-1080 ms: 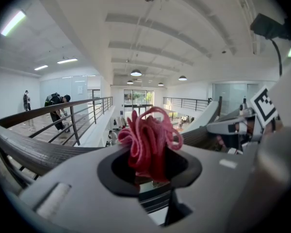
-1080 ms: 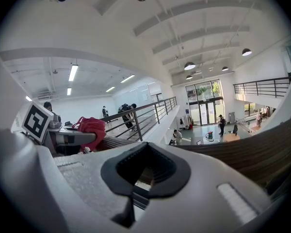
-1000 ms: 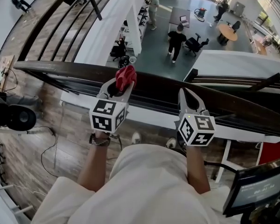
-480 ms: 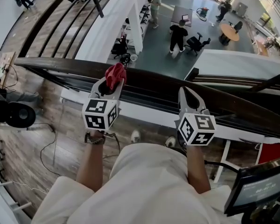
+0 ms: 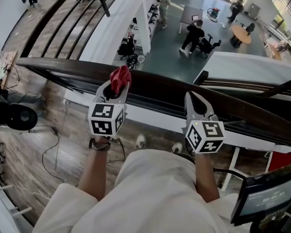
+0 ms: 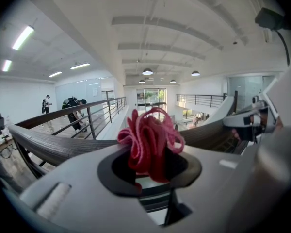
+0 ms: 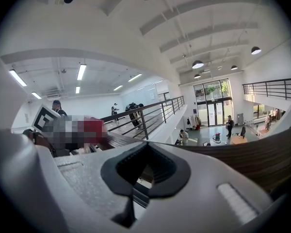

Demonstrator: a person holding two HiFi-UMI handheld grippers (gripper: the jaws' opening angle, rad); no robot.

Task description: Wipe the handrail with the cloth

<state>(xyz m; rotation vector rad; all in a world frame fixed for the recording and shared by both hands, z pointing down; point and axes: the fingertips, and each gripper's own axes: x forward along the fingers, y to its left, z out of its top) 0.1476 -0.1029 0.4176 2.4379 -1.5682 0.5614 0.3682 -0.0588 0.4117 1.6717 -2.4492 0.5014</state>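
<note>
A dark wooden handrail (image 5: 160, 89) runs across the head view from the left edge down to the right. My left gripper (image 5: 116, 87) is shut on a bunched red cloth (image 5: 120, 77), which rests against the rail's near side. In the left gripper view the red cloth (image 6: 150, 142) sticks up from the closed jaws, with the handrail (image 6: 48, 144) curving behind it. My right gripper (image 5: 192, 100) is further right at the rail, shut and holding nothing. In the right gripper view its jaws meet with nothing between them, and the handrail (image 7: 262, 159) passes just ahead.
Beyond the rail is a drop to a lower floor with people (image 5: 194, 35), desks and chairs. A black device (image 5: 14, 118) and cables lie on the wood floor at left. A monitor (image 5: 266, 193) stands at bottom right. Metal railing bars (image 5: 63, 18) run at upper left.
My left gripper has slid the red cloth a little to the left along the handrail, mostly in the first half second. The right gripper has stayed put.
</note>
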